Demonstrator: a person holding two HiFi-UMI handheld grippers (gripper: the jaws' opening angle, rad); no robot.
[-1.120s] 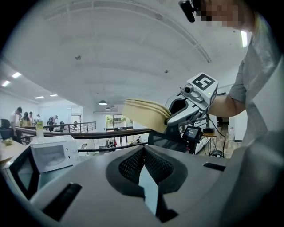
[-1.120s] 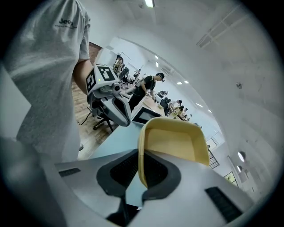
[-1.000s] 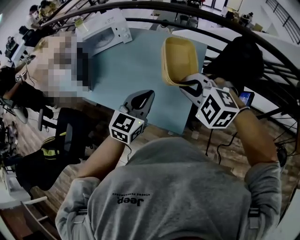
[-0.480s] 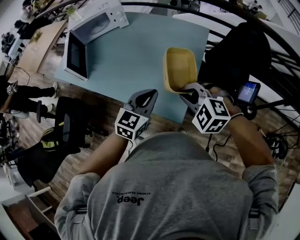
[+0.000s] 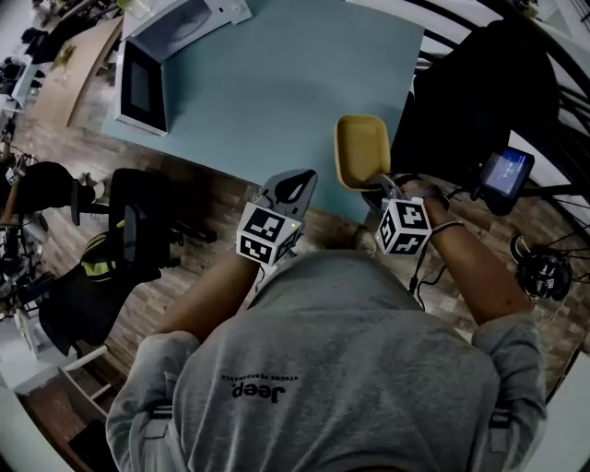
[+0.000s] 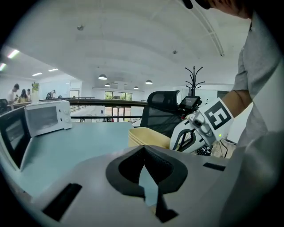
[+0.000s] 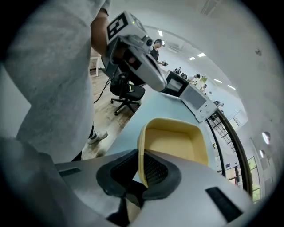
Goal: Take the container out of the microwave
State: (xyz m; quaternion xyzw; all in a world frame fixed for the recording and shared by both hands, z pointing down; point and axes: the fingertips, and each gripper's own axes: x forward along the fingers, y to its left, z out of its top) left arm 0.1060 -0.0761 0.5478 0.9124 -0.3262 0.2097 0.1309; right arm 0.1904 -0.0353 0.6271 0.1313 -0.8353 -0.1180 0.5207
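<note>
A shallow yellow container [image 5: 361,149] hangs over the near right edge of the light blue table [image 5: 277,92]. My right gripper [image 5: 376,187] is shut on its near rim. In the right gripper view the rim [image 7: 141,150] runs between the pads of my right gripper [image 7: 141,167], and the container [image 7: 175,148] is empty. My left gripper [image 5: 297,182] is shut and empty, left of the container near the table edge. In the left gripper view its tips [image 6: 143,153] meet. The white microwave [image 5: 180,23] stands at the far left corner with its door [image 5: 140,88] open.
A black office chair [image 5: 138,230] stands on the wooden floor to the left. A dark chair [image 5: 470,101] and a small screen on a stand [image 5: 502,173] are right of the table. A curved railing runs beyond the table.
Both grippers have come down. The yellow container has dropped with the right gripper toward the table's near edge. The left gripper stays shut and empty.
</note>
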